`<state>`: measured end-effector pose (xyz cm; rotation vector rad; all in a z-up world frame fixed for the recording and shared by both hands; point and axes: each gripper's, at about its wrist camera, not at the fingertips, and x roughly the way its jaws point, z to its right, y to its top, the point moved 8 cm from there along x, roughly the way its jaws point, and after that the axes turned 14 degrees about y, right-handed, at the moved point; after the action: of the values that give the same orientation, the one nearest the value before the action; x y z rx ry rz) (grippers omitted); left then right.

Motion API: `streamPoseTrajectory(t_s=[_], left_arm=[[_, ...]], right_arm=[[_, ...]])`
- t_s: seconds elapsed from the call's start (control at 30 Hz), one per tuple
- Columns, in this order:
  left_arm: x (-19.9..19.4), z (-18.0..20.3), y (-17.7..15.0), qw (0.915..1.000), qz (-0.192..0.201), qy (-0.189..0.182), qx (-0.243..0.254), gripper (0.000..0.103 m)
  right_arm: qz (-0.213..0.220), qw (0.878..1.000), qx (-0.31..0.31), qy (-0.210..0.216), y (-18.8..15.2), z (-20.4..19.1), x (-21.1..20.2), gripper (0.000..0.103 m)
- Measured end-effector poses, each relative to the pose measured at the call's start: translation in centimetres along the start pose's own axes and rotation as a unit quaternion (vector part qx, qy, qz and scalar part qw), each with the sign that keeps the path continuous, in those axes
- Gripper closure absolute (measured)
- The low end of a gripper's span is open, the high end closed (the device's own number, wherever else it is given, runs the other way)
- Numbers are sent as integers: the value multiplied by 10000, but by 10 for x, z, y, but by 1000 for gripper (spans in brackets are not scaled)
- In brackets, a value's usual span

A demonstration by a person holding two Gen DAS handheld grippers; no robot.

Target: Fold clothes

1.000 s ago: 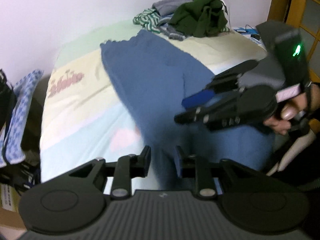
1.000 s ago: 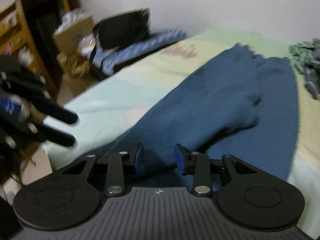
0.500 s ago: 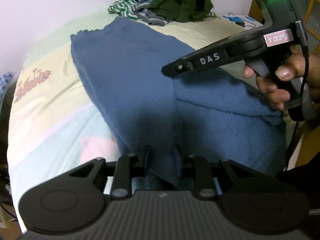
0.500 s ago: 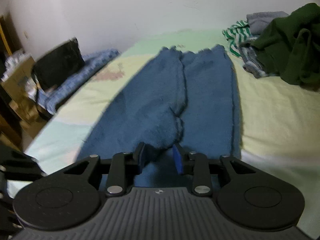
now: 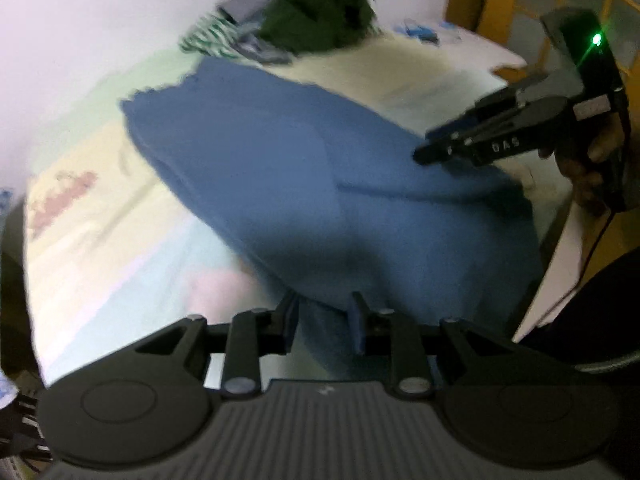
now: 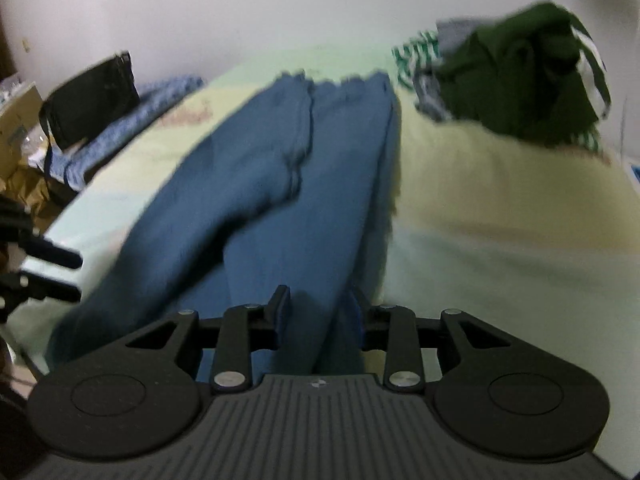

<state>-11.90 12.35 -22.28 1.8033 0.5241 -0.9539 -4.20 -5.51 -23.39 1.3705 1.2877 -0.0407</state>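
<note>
Left tongs [image 5: 322, 322] first — the jaws stand only a little apart with a bunched edge of the blue pants [image 5: 320, 184] between them, and it looks pinched, not just hovering. That edge is the near end of the pants, right at the foot of the bed [image 5: 100, 240], which has a pale pastel sheet. The pants lie lengthwise up the bed, legs side by side, hems toward the wall. Over to the right, the right tongs [image 6: 318, 308] have the other near corner of the same pants between their jaws; they've been fidgeting, closing a touch and then easing open again, and with the blur I can't tell whether they're actually clamped or just sitting around the cloth. Far right, at the head of the bed, there's a heap of other clothes [image 6: 516, 80] — dark green on top, something striped under it — well clear of the pants.

Handling guess: thick fleecy fabric, soft and floppy, a bit weighty for clothing, not slippery. It'll sag between two grip points, so I'd hold the waistband corners, wide apart, and grab all layers at once or the bottom one gets left behind.
</note>
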Motion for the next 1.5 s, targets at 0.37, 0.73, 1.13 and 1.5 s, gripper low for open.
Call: streamPoseTrajectory(t_s=[0.37,0.73,1.13,1.5], left_arm=[[-1,-3,-26,9992,-376,-8,-149,75],[-6,-67,62,9947,-357,957,-68,70],[94,-169,154,9856,-663,1385,-711,47],[186,-219,183,9880,-494,855,-1188,33]], right_arm=[[-64,9995,-128,-288,-23,-5,-33,66],[-422,9968,-359,585,62,13,-48,63],[-848,9907,581,891,184,82,57,58],[-443,9917,808,896,216,130,140,56]])
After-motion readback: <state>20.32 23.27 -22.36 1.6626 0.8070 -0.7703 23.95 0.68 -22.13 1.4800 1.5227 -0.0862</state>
